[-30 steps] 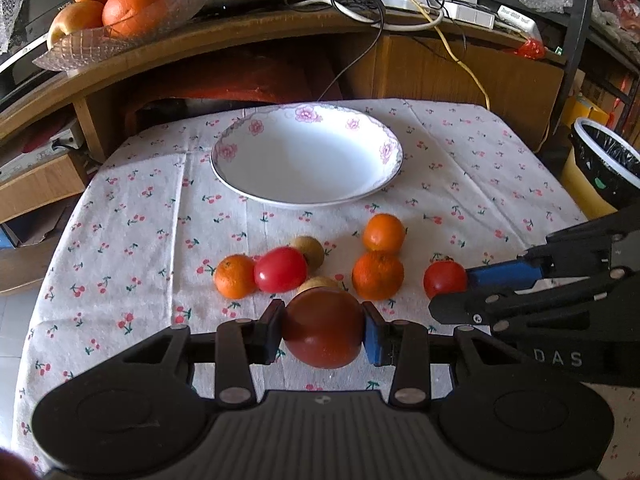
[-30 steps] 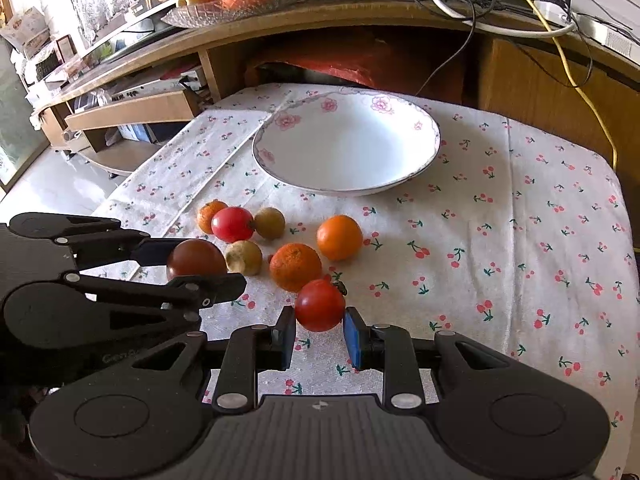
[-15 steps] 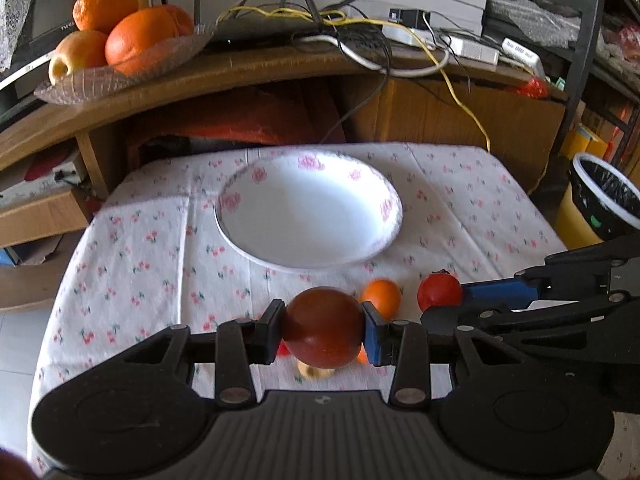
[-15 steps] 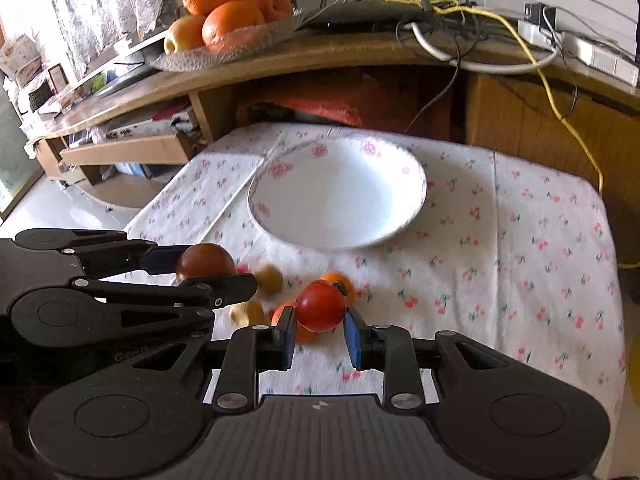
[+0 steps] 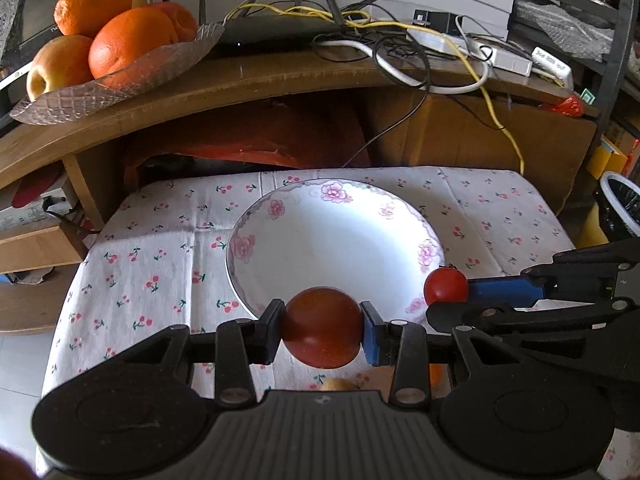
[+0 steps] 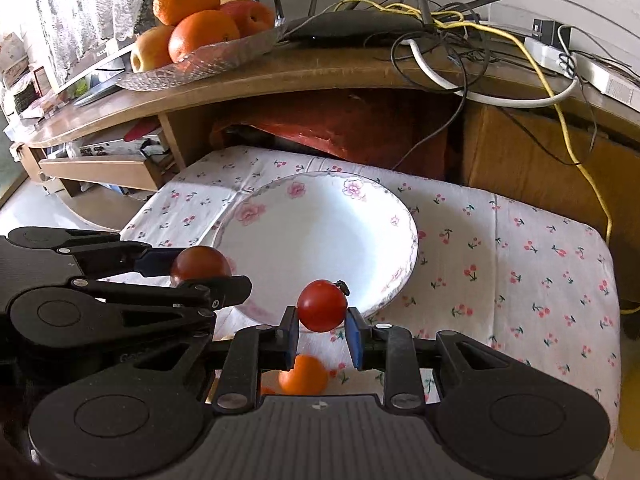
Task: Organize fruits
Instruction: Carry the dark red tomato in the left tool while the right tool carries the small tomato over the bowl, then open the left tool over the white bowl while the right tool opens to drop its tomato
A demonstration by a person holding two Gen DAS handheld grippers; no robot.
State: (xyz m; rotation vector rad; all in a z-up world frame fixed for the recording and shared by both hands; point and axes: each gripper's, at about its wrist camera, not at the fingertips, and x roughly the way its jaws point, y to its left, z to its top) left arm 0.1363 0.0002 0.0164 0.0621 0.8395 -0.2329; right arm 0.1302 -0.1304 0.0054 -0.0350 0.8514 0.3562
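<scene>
My left gripper (image 5: 322,326) is shut on a large dark red tomato (image 5: 322,327), held in the air at the near rim of the white flowered plate (image 5: 336,240). My right gripper (image 6: 322,330) is shut on a smaller bright red tomato (image 6: 322,305), also at the plate's near edge. In the left wrist view the right gripper (image 5: 448,296) comes in from the right with its small tomato (image 5: 445,285). The right wrist view has the left gripper (image 6: 200,270) and dark tomato (image 6: 200,264) at the left. An orange (image 6: 303,375) lies on the cloth below my right gripper.
The table wears a white cherry-print cloth (image 5: 152,264). Behind it a wooden shelf (image 5: 240,80) carries a glass dish of oranges and apples (image 5: 112,40), a router and tangled cables (image 5: 420,60). A black-lined bin (image 5: 622,208) stands at the right.
Both grippers have risen and moved forward toward the plate, each carrying its tomato. The fruits left on the cloth have dropped almost out of view beneath them.
</scene>
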